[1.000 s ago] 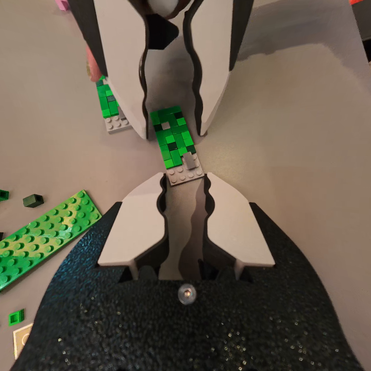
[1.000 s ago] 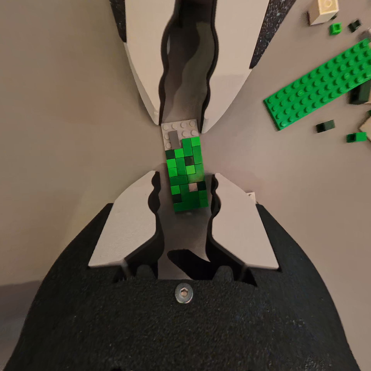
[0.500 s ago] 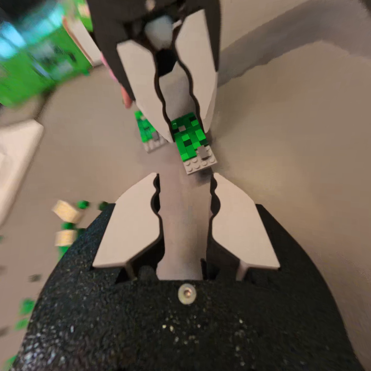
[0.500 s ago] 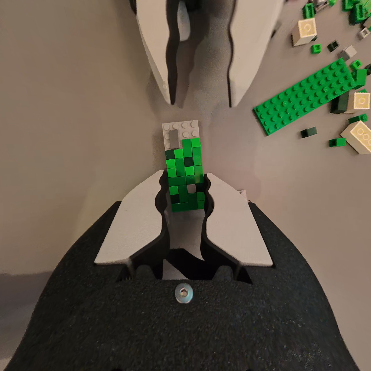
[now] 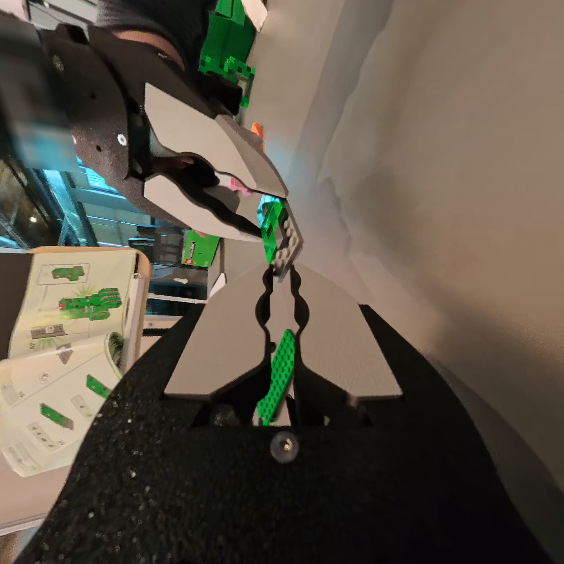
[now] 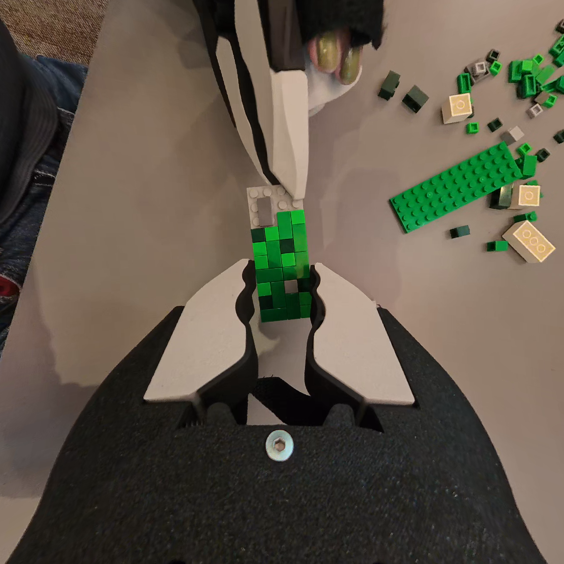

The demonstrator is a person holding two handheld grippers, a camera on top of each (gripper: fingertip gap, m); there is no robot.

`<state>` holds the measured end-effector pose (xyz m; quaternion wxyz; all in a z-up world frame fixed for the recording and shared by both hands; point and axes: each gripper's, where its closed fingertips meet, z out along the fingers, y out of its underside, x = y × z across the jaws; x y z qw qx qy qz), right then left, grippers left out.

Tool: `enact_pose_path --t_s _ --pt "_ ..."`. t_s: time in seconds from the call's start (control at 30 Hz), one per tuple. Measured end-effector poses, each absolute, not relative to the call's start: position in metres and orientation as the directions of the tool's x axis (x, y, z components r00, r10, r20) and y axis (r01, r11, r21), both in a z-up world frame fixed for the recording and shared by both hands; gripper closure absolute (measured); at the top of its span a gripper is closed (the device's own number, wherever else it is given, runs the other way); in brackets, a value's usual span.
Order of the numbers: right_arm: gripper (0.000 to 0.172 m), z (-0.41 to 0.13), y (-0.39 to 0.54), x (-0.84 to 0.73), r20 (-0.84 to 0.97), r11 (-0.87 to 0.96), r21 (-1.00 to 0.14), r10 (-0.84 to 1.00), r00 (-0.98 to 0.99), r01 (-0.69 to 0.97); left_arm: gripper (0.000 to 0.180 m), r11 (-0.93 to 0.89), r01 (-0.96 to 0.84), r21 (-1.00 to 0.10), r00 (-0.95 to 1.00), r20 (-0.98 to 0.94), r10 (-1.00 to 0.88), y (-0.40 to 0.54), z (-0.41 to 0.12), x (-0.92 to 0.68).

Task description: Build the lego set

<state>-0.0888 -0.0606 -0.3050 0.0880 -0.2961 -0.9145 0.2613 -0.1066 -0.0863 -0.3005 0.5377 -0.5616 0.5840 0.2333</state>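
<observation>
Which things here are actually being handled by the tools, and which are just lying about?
Handled: green-tiled grey plate, gripped at its green end by the right tool and at its grey end by the left tool.

Lying about: long green studded plate, cream bricks, small loose pieces, instruction booklet, green box.

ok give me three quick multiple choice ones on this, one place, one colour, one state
1. Where does the long green plate lie?
a) left of the tiled plate
b) right of it
c) on top of it
2. What colour is the tiled plate's bare studded end?
a) red
b) grey
c) yellow
3. The right gripper is
a) shut on the tiled plate's long sides
b) open, clear of it
c) shut on air

Answers: 1 b, it lies flat on the table to the right in the right wrist view; 2 b, grey studs show past the green tiles; 3 a, both pads press the green end's edges.
</observation>
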Motion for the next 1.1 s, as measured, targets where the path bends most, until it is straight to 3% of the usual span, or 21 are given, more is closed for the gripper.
enact_pose_path --t_s 0.13,0.3,0.47,0.67,0.87,1.1 --pt "0.139 -0.302 -0.062 -0.091 0.004 0.677 -0.543 0.594 -0.805 0.497 0.176 0.286 -0.941 -0.182 0.111 -0.963 -0.245 -0.087 -0.287 -0.107" --pt "0.138 -0.289 -0.060 -0.104 0.224 0.703 -0.573 0.629 -0.744 0.422 0.176 0.212 -0.953 -0.218 0.167 -0.958 -0.235 -0.080 -0.282 -0.116" --pt "0.133 -0.263 -0.067 -0.114 0.541 0.761 -0.580 0.626 -0.562 0.289 0.177 0.184 -0.949 -0.254 0.212 -0.952 -0.220 -0.079 -0.277 -0.123" --pt "0.140 -0.271 -0.081 -0.110 0.789 0.889 -0.390 0.457 -0.411 0.239 0.177 0.164 -0.943 -0.289 0.252 -0.944 -0.216 -0.078 -0.275 -0.126" --pt "0.147 -0.279 -0.088 -0.113 0.899 0.939 -0.257 0.319 -0.301 0.227 0.177 0.157 -0.940 -0.302 0.264 -0.938 -0.224 -0.077 -0.276 -0.127" --pt "0.156 -0.291 -0.084 -0.114 0.918 0.946 -0.203 0.273 -0.286 0.252 0.177 0.158 -0.939 -0.307 0.269 -0.937 -0.222 -0.078 -0.276 -0.127"
